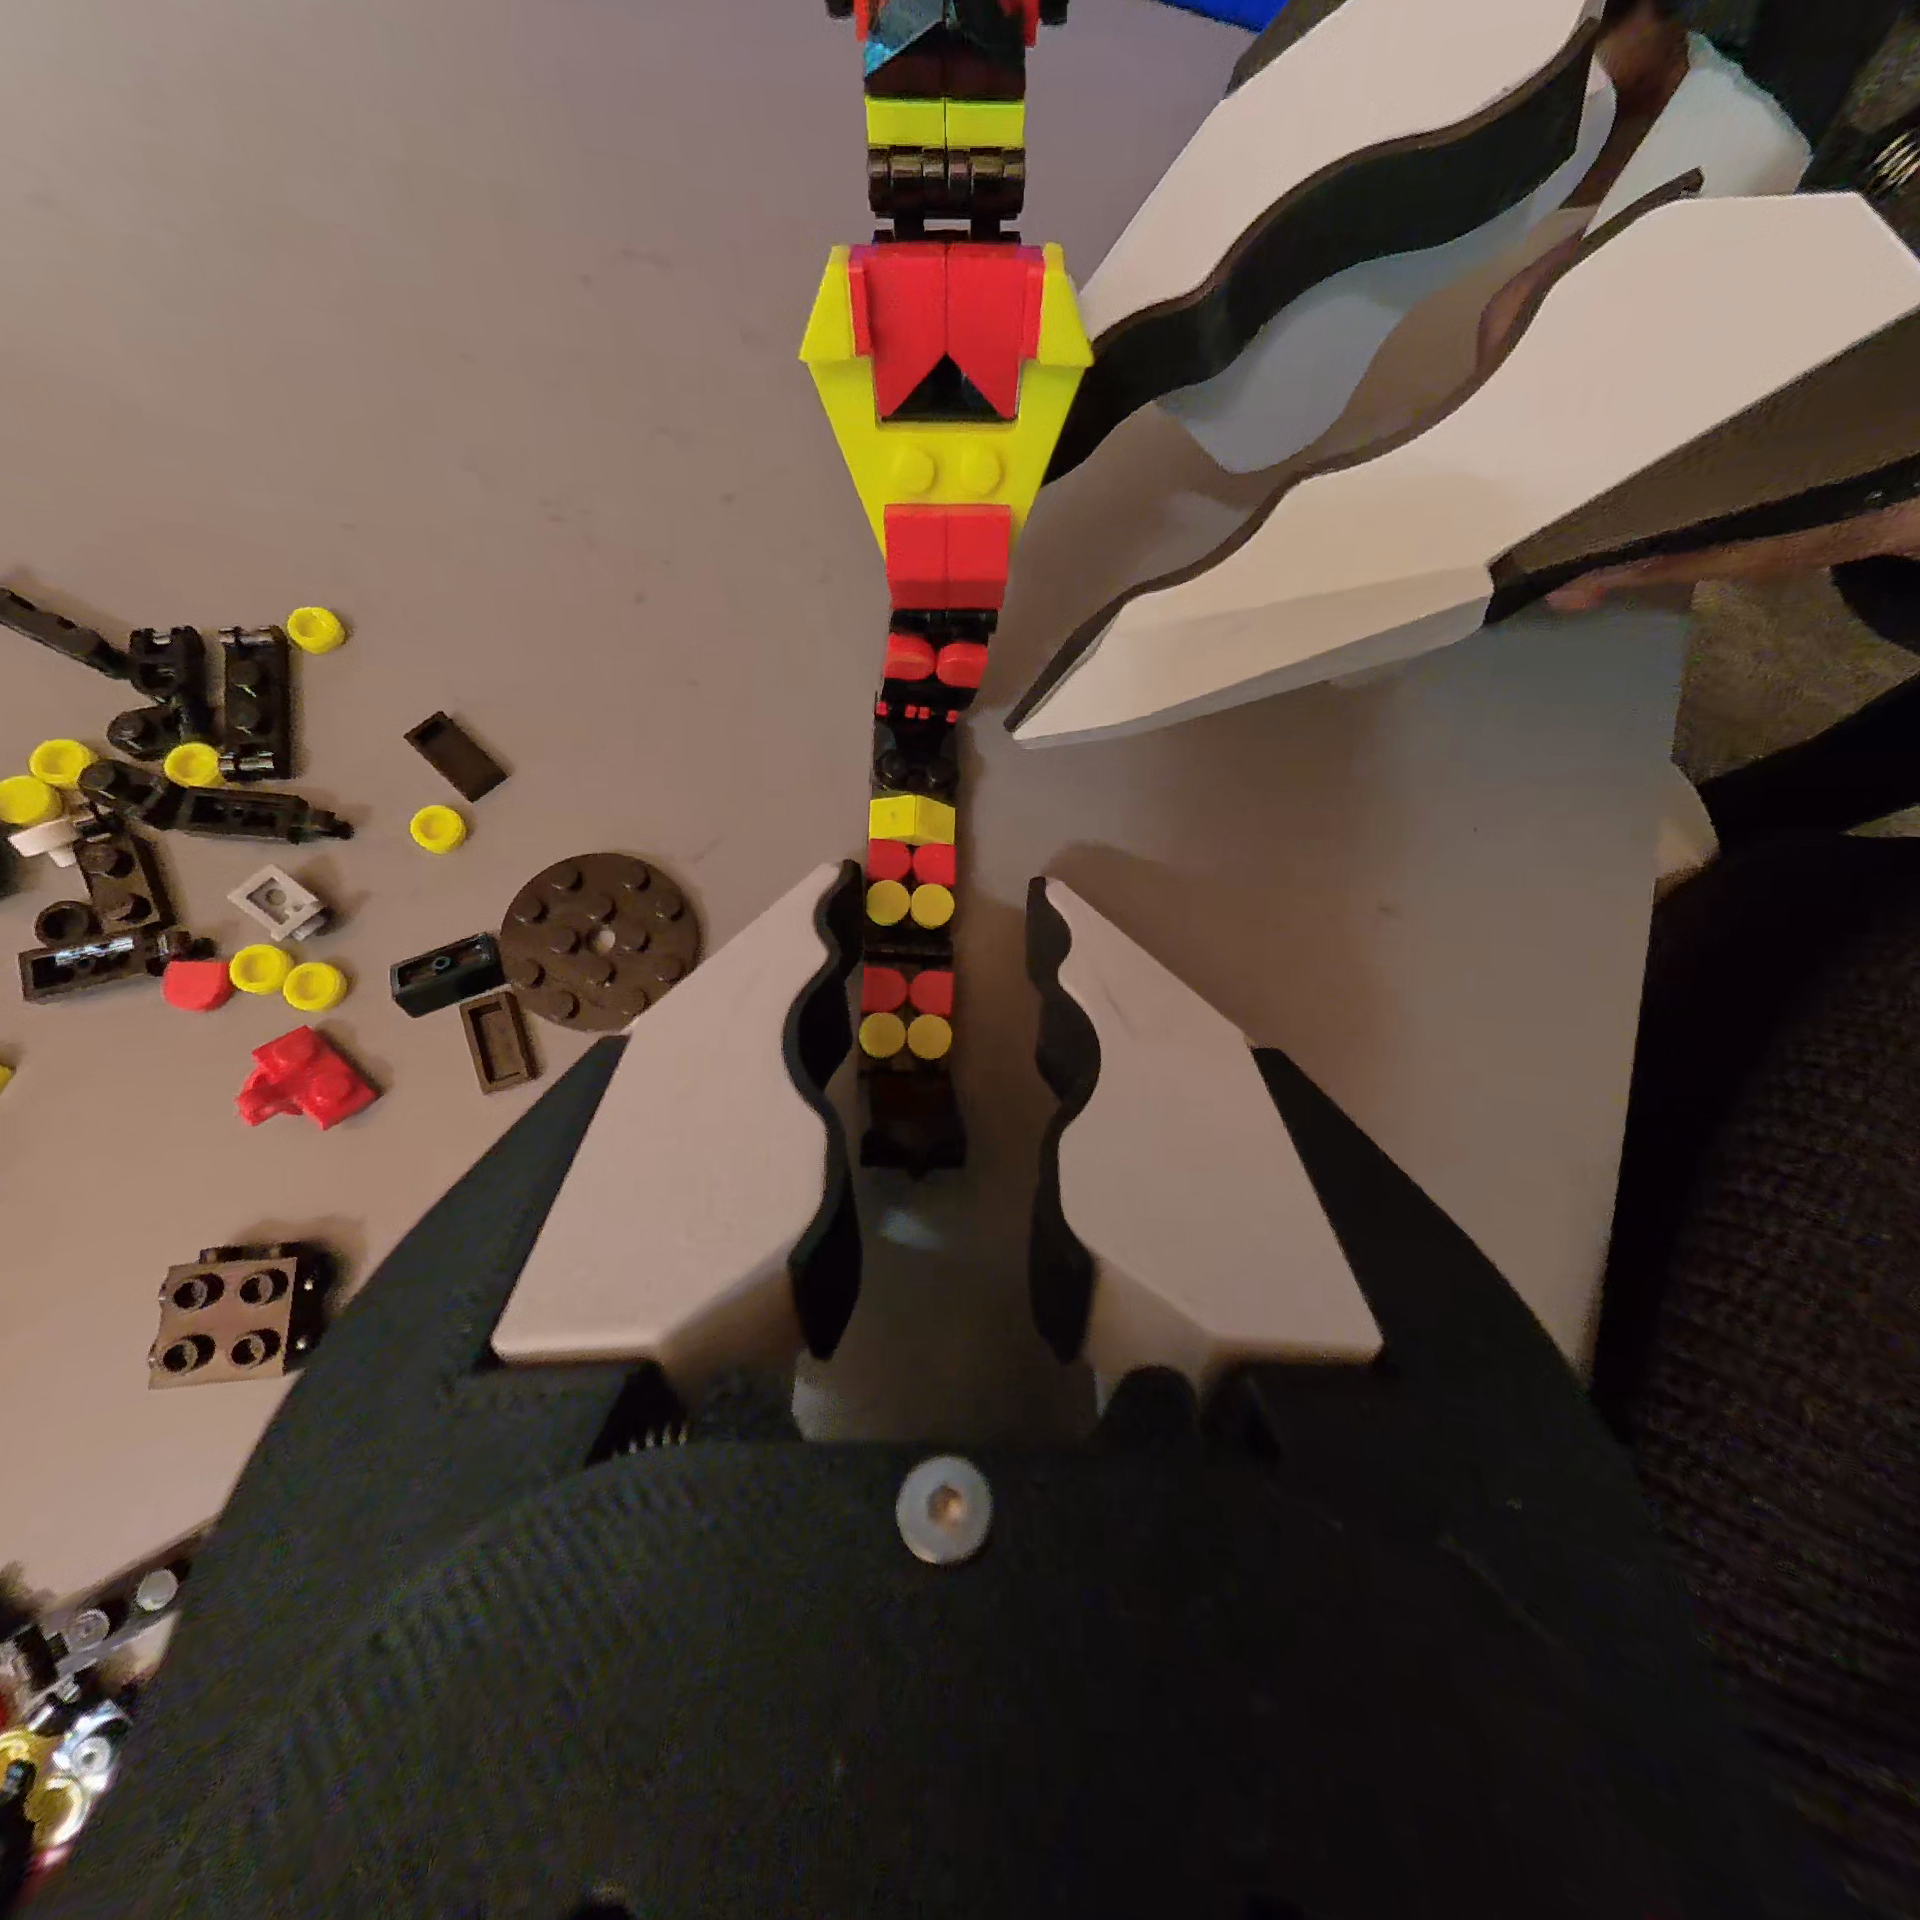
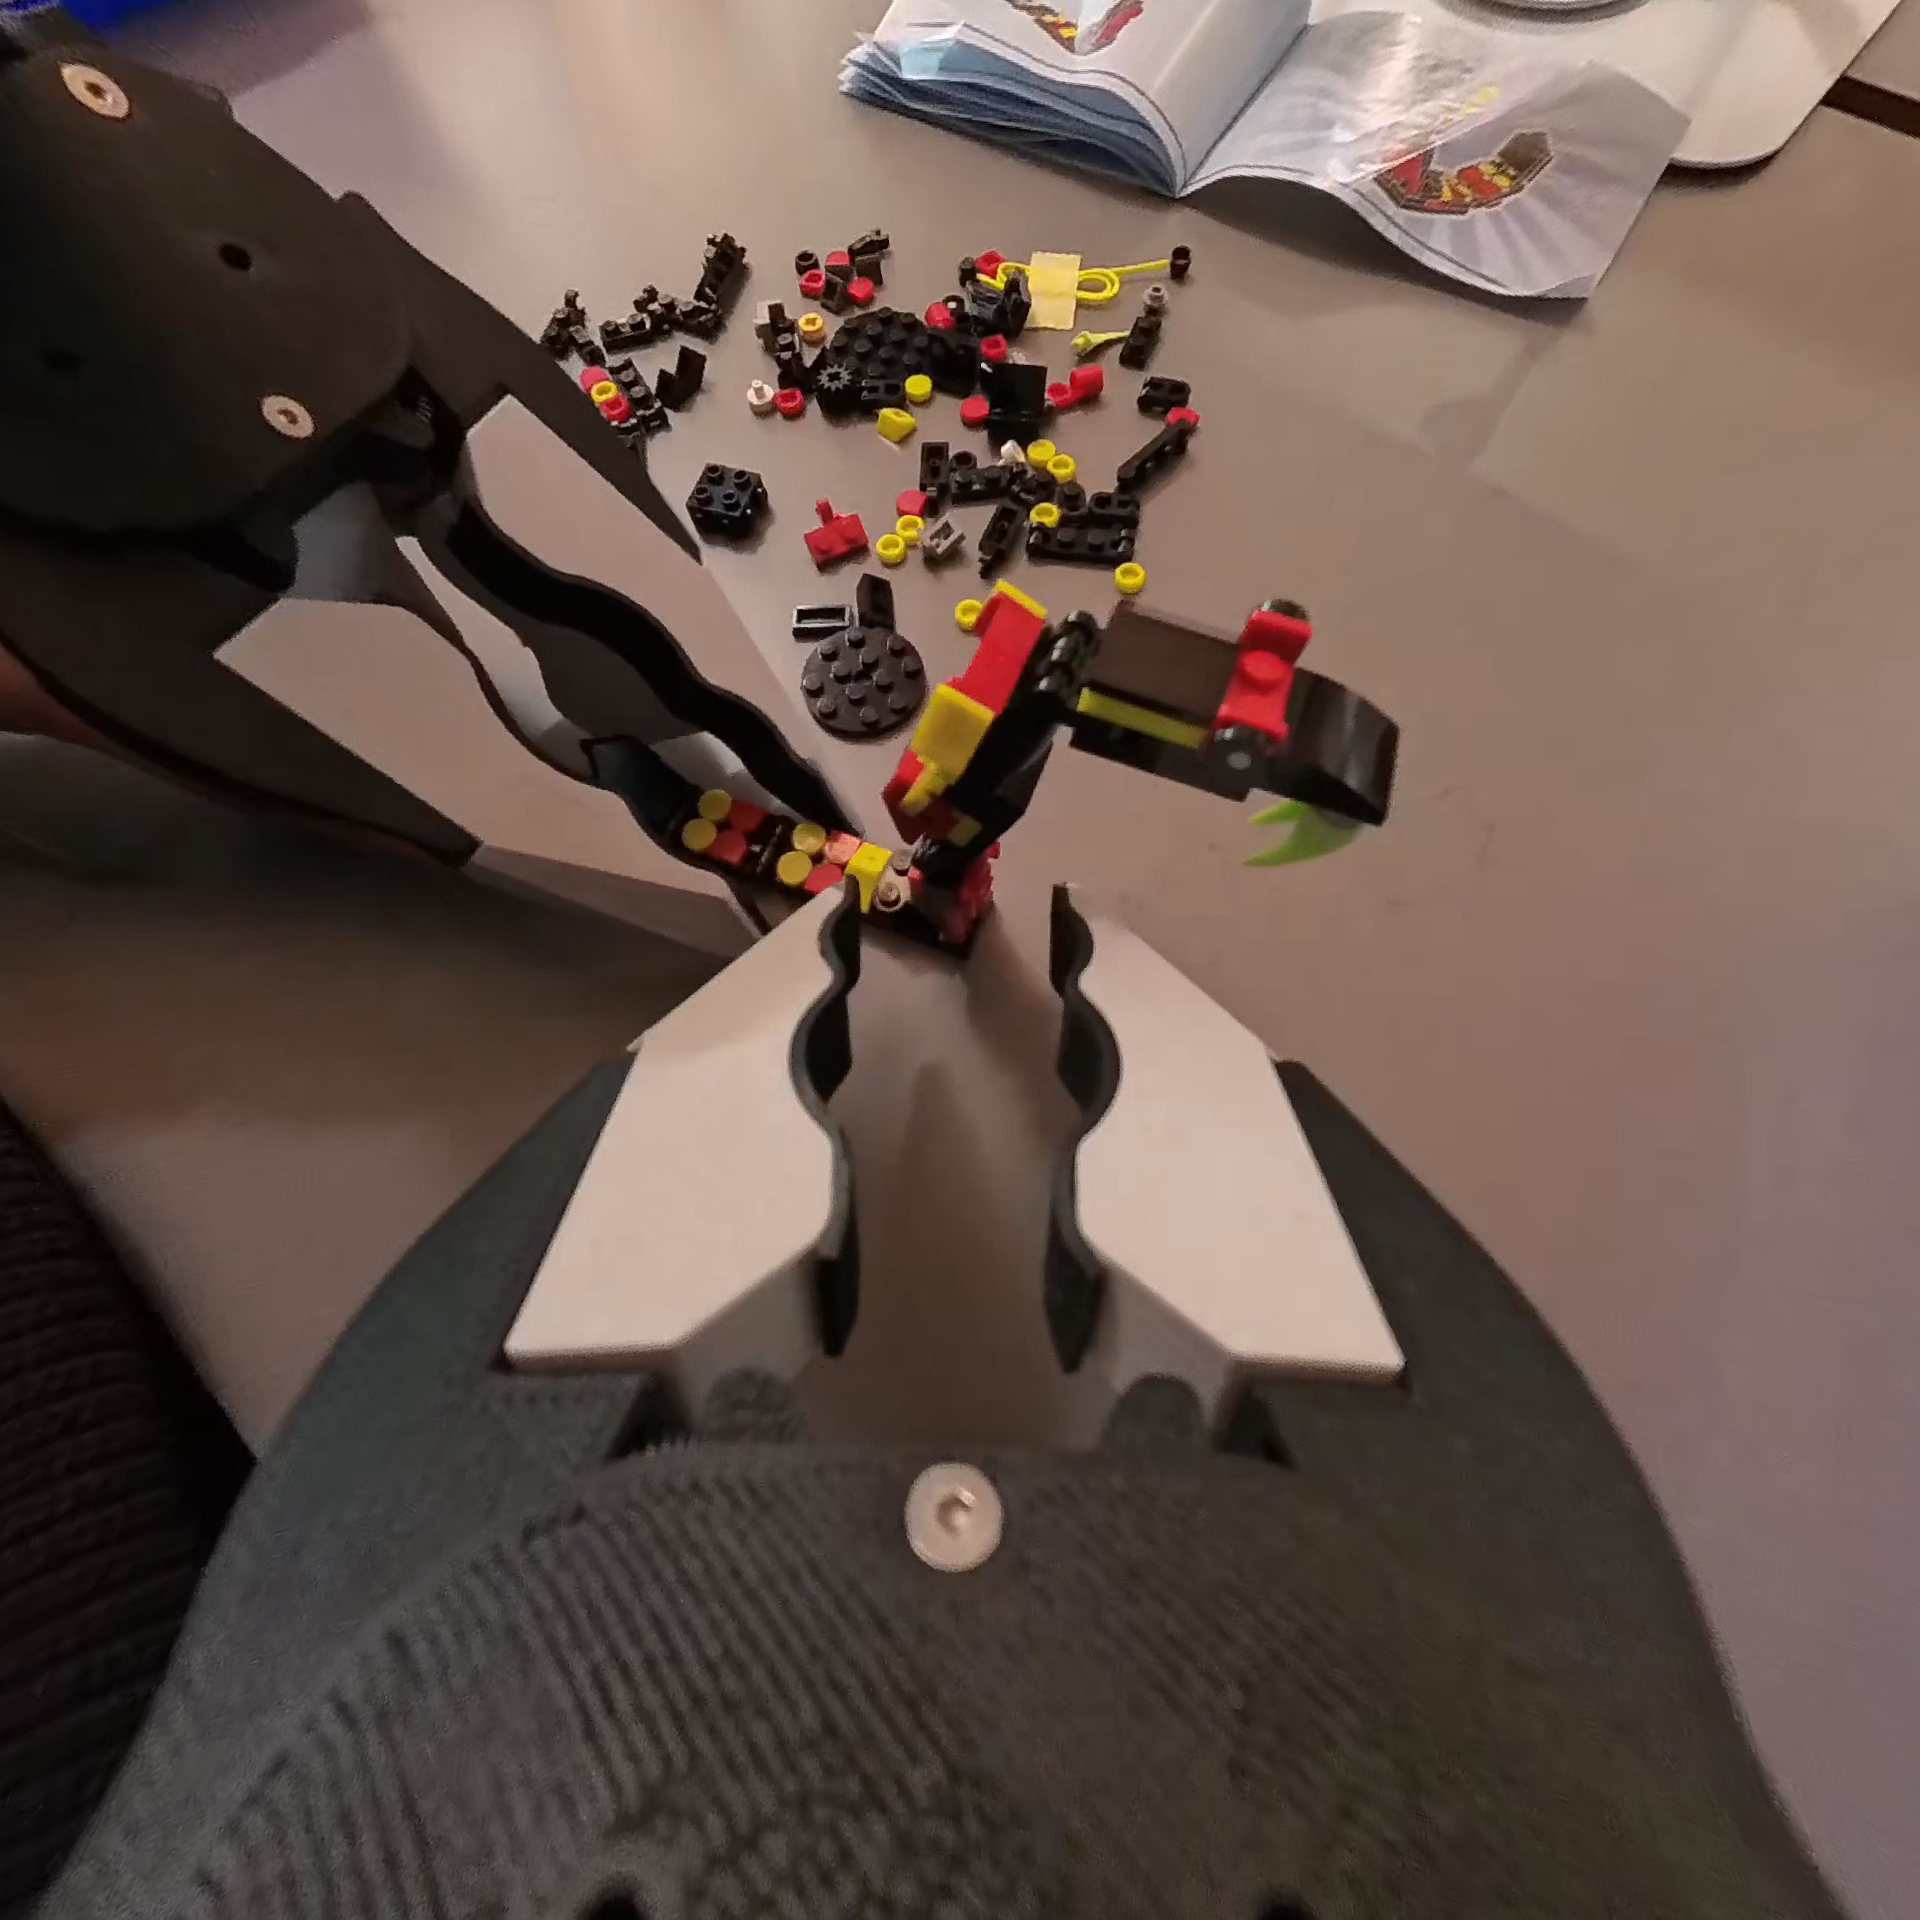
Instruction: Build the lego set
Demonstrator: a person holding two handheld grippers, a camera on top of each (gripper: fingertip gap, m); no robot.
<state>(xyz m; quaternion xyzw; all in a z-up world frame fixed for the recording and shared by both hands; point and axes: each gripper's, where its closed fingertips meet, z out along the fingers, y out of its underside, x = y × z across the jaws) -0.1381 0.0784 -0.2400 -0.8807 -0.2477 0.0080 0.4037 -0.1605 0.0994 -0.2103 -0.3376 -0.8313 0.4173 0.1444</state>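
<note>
On a grey table, a scatter of loose pieces fills the left edge of the left wrist view: black plates, yellow round studs, a red clip piece, a round dark plate and, lower down, a square dark brick with four holes. Running up the centre of that frame is the model, a long chain of red, yellow and black parts. Its near end lies between the fingers of the left gripper; the left pad touches the chain while a gap shows on the right side, so whether the jaws actually clamp it cannot be told. At upper right, the right gripper reaches in at a slant, its tips just beside the chain's narrow middle.

In the right wrist view, the left gripper enters from the upper left, the studded tail of the model lying between its fingers. At centre the chain bends upward from the table, its black-and-red head with a green fang hanging toward the right of the frame. The right gripper's own fingers, at bottom centre, stand narrowly apart with bare table between them, tips at the foot of the bend. More loose pieces lie beyond, and an open instruction booklet sits at the top right.
</note>
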